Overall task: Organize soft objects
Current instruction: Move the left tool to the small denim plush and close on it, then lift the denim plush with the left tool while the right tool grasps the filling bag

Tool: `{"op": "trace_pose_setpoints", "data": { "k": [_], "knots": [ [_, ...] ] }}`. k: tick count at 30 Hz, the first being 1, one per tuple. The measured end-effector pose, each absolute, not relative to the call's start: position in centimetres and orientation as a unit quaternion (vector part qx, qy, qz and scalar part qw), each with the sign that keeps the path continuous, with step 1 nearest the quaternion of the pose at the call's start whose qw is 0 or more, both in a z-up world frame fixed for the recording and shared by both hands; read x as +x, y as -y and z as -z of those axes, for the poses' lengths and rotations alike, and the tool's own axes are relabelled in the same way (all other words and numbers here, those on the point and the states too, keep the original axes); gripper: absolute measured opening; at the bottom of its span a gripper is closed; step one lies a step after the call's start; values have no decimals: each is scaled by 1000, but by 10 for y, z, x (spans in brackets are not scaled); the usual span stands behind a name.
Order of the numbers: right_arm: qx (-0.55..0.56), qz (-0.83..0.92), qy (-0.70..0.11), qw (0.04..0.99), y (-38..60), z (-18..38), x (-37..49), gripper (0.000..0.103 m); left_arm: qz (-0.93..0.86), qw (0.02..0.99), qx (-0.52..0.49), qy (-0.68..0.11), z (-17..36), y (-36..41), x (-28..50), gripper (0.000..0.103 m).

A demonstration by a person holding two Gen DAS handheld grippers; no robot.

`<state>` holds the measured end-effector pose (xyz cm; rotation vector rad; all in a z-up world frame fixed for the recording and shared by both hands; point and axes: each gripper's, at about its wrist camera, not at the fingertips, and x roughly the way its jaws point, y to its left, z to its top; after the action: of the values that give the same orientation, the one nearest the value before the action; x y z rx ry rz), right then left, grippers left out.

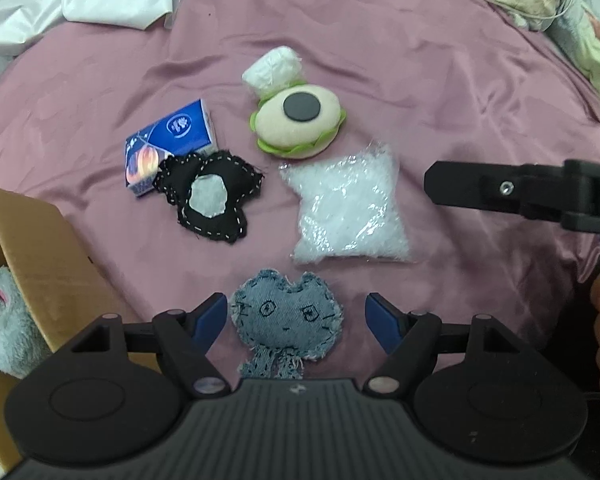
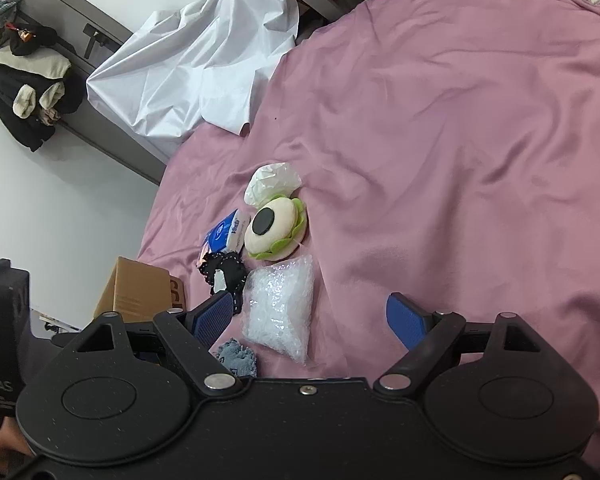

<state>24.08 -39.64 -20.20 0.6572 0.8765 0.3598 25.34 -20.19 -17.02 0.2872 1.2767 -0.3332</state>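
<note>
We find the frayed blue denim cat-face cushion low in the centre of the left wrist view, lying flat on the mauve satin bedsheet. The left gripper has it framed between spread blue pads, neither pad pressing the cloth, so the jaws are released around it; we judge this is set up for a pinch from above.

Just above it, toward the right, lies the clear plastic bag of white fluffy filling, and left of that the black hand-stitched fabric patch with a grey centre, overlapping the blue tissue packet. Higher up sit the beige round plush burger with green felt trim and a black disc and, touching its far side, a white wrapped bundle.

At the left edge an open brown cardboard box already holds a grey fluffy bunny toy, so we take it as the bin for the soft things, placed within easy reach.

The right gripper hangs over the sheet with jaws wide and empty, the filling bag lying between and beyond its pads, probably waiting its turn.
</note>
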Motion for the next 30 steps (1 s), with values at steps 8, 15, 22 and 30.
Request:
{"op": "trace_pose_setpoints", "data": {
  "k": [8,15,22,30],
  "knots": [
    [293,-184,-411,844,388,203,245,80,130,772,128,-609,189,197,257,45],
    [272,-207,-412,845,374,204,249,70,109,788,92,-599,181,183,262,21],
    [271,-219,-418,839,365,208,251,59,105,810,61,-573,160,176,264,19],
    [280,-211,-426,834,356,214,258,58,104,825,42,-554,146,168,259,19]
  ]
}}
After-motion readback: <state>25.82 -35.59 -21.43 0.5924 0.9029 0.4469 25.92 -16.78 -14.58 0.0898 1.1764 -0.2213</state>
